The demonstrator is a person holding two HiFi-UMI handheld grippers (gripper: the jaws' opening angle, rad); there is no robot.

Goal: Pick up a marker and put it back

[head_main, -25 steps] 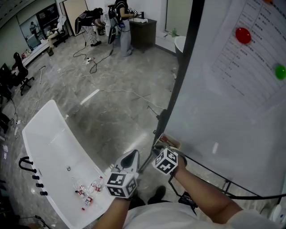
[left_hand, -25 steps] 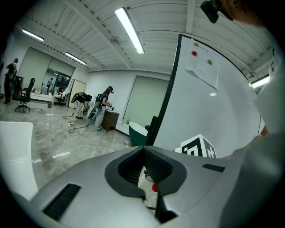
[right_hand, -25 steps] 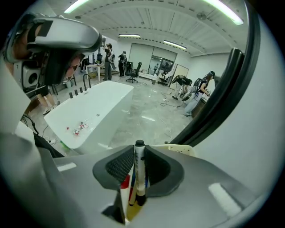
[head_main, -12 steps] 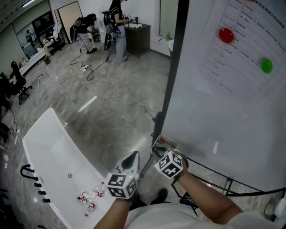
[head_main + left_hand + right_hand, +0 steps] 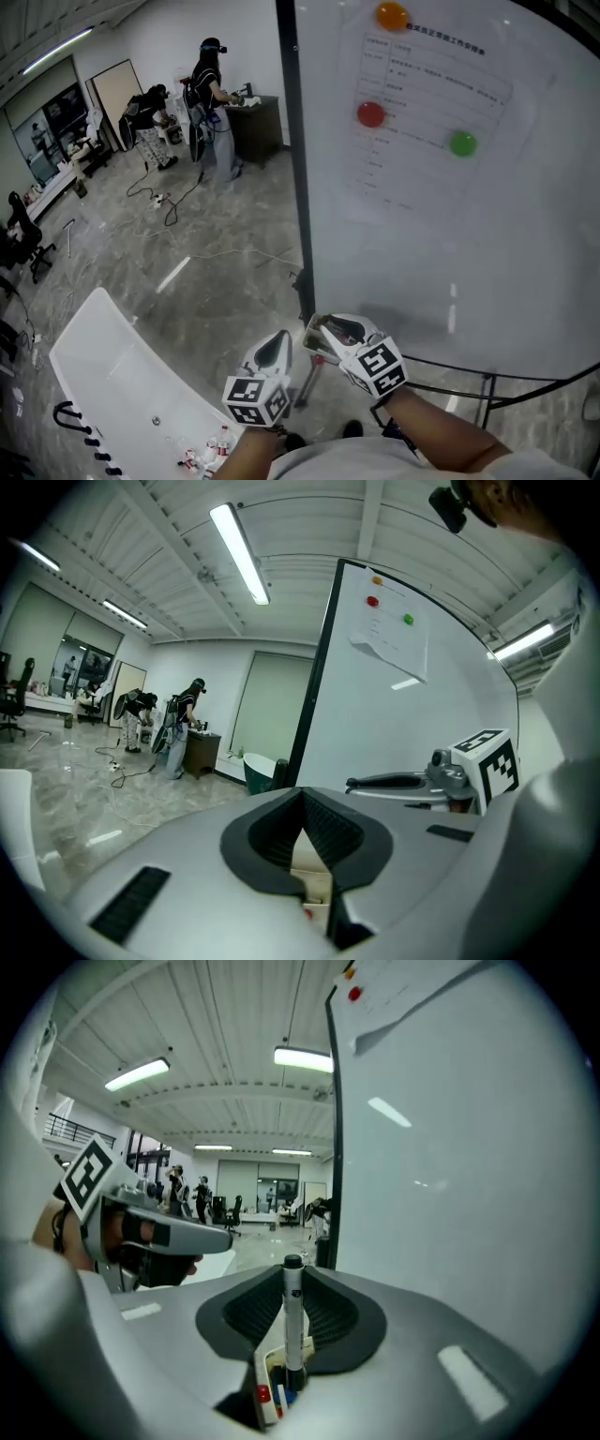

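Observation:
A black-capped white marker (image 5: pixel 292 1321) stands upright between the jaws of my right gripper (image 5: pixel 292 1283), which is shut on it. Under it lies the marker tray (image 5: pixel 267 1393) with red and blue pens. In the head view my right gripper (image 5: pixel 339 328) sits at the tray (image 5: pixel 312 345) at the whiteboard's (image 5: pixel 450 244) lower left corner. My left gripper (image 5: pixel 272 352) hovers just left of it. Its jaws meet with nothing between them, as the left gripper (image 5: pixel 302 799) view shows.
The board's black post (image 5: pixel 295 187) rises right behind the tray. A paper sheet (image 5: pixel 422 103) hangs on the board under red (image 5: pixel 371 114), green (image 5: pixel 462 143) and orange (image 5: pixel 392 15) magnets. A white bathtub (image 5: pixel 112 375) stands at lower left. People (image 5: pixel 211 103) work far back.
The head view has tilted up, so more of the whiteboard shows. My right gripper has shifted slightly right at the tray. The left gripper has stayed beside it.

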